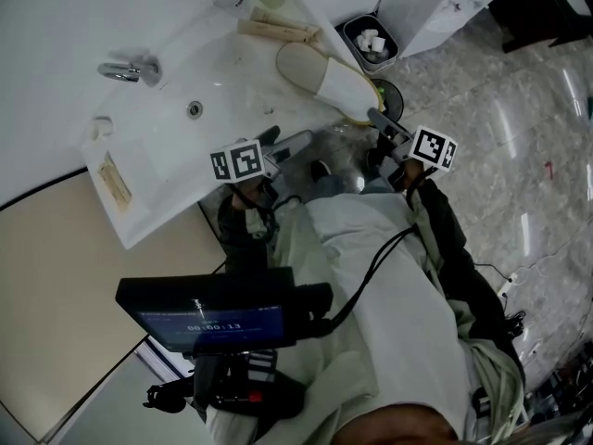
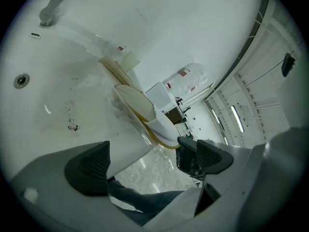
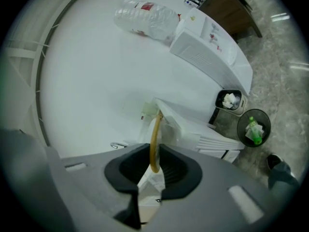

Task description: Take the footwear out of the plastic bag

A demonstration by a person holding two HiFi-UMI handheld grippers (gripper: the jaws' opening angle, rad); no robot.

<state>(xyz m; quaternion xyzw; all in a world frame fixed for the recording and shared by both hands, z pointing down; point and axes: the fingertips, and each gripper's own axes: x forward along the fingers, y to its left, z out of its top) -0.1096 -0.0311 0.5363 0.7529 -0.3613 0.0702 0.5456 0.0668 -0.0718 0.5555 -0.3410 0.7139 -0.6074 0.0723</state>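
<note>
The white slipper with a tan sole [image 1: 324, 77] lies inside a clear plastic bag [image 3: 149, 182] at the right edge of the white washbasin surface [image 1: 130, 202], its toe end reaching past that edge over the floor. The right hand-held gripper [image 3: 153, 170] is clenched on the tan sole rim at that end, with crinkled plastic caught between the pads. The left hand-held gripper [image 2: 154, 156] is released, its jaws wide apart with nothing between them, off the near edge of the surface beside the basin.

The surface carries a chrome tap [image 1: 130, 70] at its far left and a round drain [image 1: 194, 109] in the basin. Below lies a glossy grey marbled floor [image 1: 519, 156]. A white square bin [image 1: 371, 40] holding crumpled paper stands by the far corner, and a dark round bin [image 3: 253, 127] with a green bottle sits next to it.

A clear packet with red print [image 3: 145, 16] shows in the right gripper view; its writing is too small to read.
</note>
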